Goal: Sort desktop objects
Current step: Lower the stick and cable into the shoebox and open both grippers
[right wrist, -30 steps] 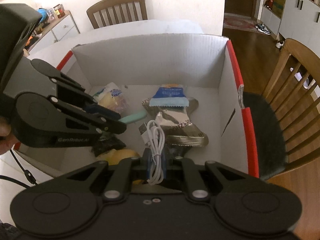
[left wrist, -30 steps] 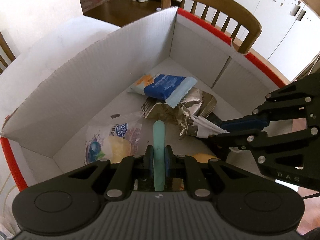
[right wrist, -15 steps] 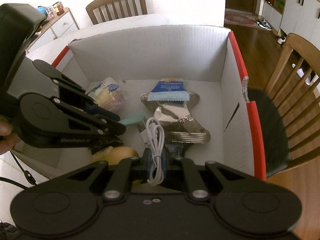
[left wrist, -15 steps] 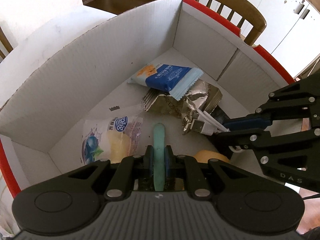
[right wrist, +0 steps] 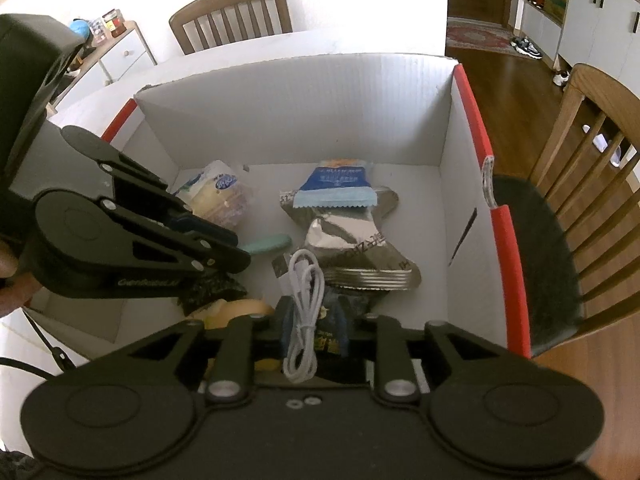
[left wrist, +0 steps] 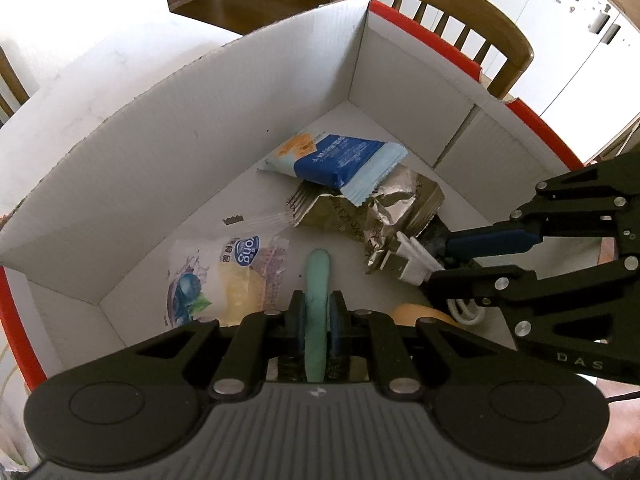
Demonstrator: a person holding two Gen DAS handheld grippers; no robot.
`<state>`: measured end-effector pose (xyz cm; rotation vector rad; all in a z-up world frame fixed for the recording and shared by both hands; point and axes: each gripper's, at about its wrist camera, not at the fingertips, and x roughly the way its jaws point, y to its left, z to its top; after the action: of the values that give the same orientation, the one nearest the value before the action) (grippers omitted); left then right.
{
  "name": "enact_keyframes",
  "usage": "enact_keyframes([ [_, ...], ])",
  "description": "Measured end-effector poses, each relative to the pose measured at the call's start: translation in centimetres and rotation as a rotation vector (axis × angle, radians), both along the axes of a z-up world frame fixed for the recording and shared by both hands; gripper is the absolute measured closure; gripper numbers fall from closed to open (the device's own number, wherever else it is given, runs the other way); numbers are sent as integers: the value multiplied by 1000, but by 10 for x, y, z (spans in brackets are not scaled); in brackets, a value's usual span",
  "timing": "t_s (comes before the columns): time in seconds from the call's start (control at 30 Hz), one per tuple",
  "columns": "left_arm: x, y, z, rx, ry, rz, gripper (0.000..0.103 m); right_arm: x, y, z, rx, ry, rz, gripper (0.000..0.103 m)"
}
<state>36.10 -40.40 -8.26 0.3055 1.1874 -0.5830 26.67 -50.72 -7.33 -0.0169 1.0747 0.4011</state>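
Left wrist view: my left gripper (left wrist: 316, 320) pinches a flat mint-green stick (left wrist: 317, 280) over the white cardboard box with red rim (left wrist: 224, 120), above a clear bread packet (left wrist: 228, 276).

Right wrist view: my right gripper (right wrist: 308, 320) has its jaws opening, a coiled white USB cable (right wrist: 304, 304) loose between them above the crumpled silver foil pouch (right wrist: 352, 248)

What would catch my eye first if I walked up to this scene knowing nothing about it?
A white cardboard box with red edges, snack packets on its floor. Over it hang two black tongs: the left tongs pinch a mint-green stick, while the right tongs are opening around a coiled white cable.
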Motion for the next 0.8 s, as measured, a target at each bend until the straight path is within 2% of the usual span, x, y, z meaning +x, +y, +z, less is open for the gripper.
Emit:
enact_keyframes([
  [0.2, -3, 0, 5, -4, -13, 1, 91, -3, -1, 8, 23, -16, -2, 74],
  [0.37, -7, 2, 13, -13, -28, 2, 90, -7, -2, 16, 42, -29, 9, 74],
  [0.8, -26, 17, 42, -79, -86, 32, 90, -19, -5, 41, 73, -101, 16, 69],
])
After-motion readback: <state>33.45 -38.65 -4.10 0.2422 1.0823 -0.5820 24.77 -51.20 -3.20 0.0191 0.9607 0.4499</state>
